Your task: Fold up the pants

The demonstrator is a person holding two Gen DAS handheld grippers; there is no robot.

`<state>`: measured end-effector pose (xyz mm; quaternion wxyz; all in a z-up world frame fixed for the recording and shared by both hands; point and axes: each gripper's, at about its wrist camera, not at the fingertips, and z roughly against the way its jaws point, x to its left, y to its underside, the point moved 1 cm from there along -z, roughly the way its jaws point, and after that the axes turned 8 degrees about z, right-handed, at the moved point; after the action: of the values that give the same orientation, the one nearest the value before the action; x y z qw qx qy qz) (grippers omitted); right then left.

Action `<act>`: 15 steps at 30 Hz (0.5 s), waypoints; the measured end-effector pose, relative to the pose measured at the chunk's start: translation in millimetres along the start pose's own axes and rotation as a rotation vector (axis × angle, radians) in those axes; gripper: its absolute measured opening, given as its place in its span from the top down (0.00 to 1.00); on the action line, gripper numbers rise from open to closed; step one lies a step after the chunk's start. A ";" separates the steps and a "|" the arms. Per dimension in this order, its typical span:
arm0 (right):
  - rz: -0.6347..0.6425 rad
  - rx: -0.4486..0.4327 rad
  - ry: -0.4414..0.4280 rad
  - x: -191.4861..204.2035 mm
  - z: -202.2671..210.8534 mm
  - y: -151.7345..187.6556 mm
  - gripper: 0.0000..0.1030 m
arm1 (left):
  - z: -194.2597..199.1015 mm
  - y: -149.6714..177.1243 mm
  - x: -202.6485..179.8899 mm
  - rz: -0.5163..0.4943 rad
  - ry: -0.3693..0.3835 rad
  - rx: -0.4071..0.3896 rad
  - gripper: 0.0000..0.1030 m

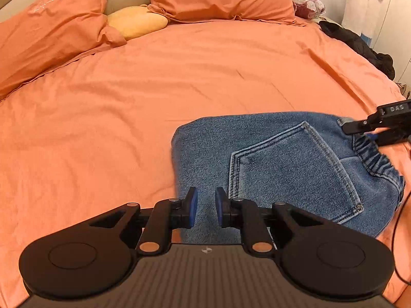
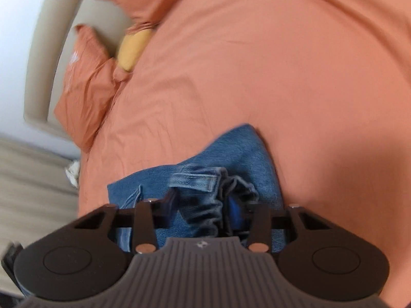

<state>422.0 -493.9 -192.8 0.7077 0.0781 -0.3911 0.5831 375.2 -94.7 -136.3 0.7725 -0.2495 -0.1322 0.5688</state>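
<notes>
Blue denim pants [image 1: 282,169] lie folded on the orange bed sheet [image 1: 154,102], back pocket up, elastic waistband at the right. My left gripper [image 1: 206,206] is open and empty, its blue pads just above the pants' near left edge. My right gripper [image 1: 359,133] shows at the right edge of the left wrist view, by the waistband. In the right wrist view the right gripper [image 2: 200,205] has its jaws wide apart with the bunched waistband [image 2: 205,202] between them; the pants [image 2: 246,154] spread beyond. That view is blurred.
Two orange pillows [image 1: 51,25] and a yellow cushion [image 1: 136,21] lie at the headboard. Dark clothing [image 1: 359,46] lies along the bed's right edge. The floor [image 2: 33,179] shows left of the bed in the right wrist view.
</notes>
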 end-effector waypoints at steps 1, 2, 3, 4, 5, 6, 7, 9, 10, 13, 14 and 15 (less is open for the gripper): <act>0.057 -0.003 0.030 12.9 5.1 -2.5 0.70 | 1.3 0.7 1.3 -0.003 -0.003 -0.002 0.81; 0.102 -0.008 0.043 24.1 10.1 -6.2 0.71 | 2.3 1.4 2.3 -0.004 -0.005 -0.003 0.81; 0.142 -0.020 0.045 35.3 16.4 -10.5 0.72 | 3.1 1.9 3.0 -0.003 -0.006 -0.007 0.81; 0.176 -0.035 0.042 45.1 23.8 -14.8 0.73 | 3.9 2.2 3.9 0.001 -0.005 -0.012 0.81; 0.210 -0.051 0.040 54.7 30.9 -19.4 0.73 | 4.6 2.9 4.4 0.007 -0.004 -0.017 0.81; 0.240 -0.067 0.047 63.2 37.1 -23.8 0.73 | 5.0 3.5 4.9 0.015 -0.003 -0.022 0.81; 0.265 -0.076 0.070 68.7 40.9 -27.3 0.73 | 5.3 4.0 5.5 0.023 -0.001 -0.026 0.81; 0.280 -0.061 0.139 67.8 37.9 -31.3 0.74 | 6.0 4.9 7.3 0.034 -0.001 -0.030 0.81; 0.263 -0.047 0.168 60.1 33.7 -31.3 0.74 | 6.5 5.6 8.6 0.037 0.001 -0.033 0.81; 0.186 0.009 0.242 25.3 10.0 -21.7 0.75 | 6.0 8.9 14.0 0.049 0.016 -0.036 0.81; 0.186 0.021 0.274 16.6 0.7 -15.8 0.75 | 4.3 10.4 16.1 0.054 0.019 -0.030 0.81; 0.187 0.016 0.288 11.8 -5.8 -11.6 0.74 | 2.2 12.6 17.6 0.059 0.018 -0.024 0.81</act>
<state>435.2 -485.2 -185.1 0.6984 -0.0374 -0.2867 0.6547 369.6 -74.6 -142.6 0.7536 -0.2677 -0.1244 0.5873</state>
